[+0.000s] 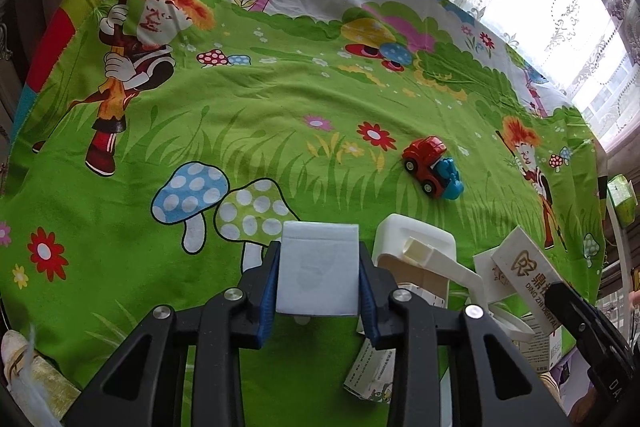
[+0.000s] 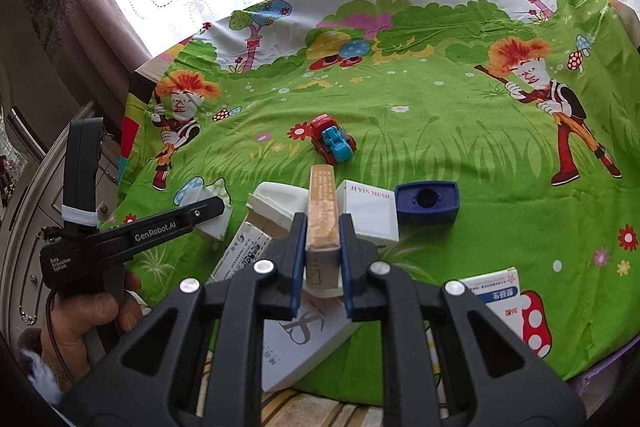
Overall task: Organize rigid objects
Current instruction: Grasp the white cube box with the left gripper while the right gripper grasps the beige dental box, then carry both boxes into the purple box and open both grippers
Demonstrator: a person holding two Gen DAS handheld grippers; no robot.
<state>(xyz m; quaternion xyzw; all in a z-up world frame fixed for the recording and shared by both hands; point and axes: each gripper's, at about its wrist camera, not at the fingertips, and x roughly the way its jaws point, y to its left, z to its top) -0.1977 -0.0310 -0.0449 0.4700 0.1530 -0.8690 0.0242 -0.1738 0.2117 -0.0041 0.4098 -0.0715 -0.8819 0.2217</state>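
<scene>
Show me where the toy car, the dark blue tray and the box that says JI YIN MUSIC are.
toy car [image 1: 430, 167], left wrist view, on its red body.
dark blue tray [image 2: 426, 217], right wrist view, on its front wall.
JI YIN MUSIC box [image 2: 370, 215], right wrist view, on its white front face.

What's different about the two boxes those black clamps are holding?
The left gripper is shut on the pale box, broad face to the camera and plain bluish-white. The right gripper is shut on the tan box, which is thinner, gripped edge-on, tan with printed text along its top. Both are small rigid boxes pinched between blue-padded fingers above the green cartoon cloth.
</scene>
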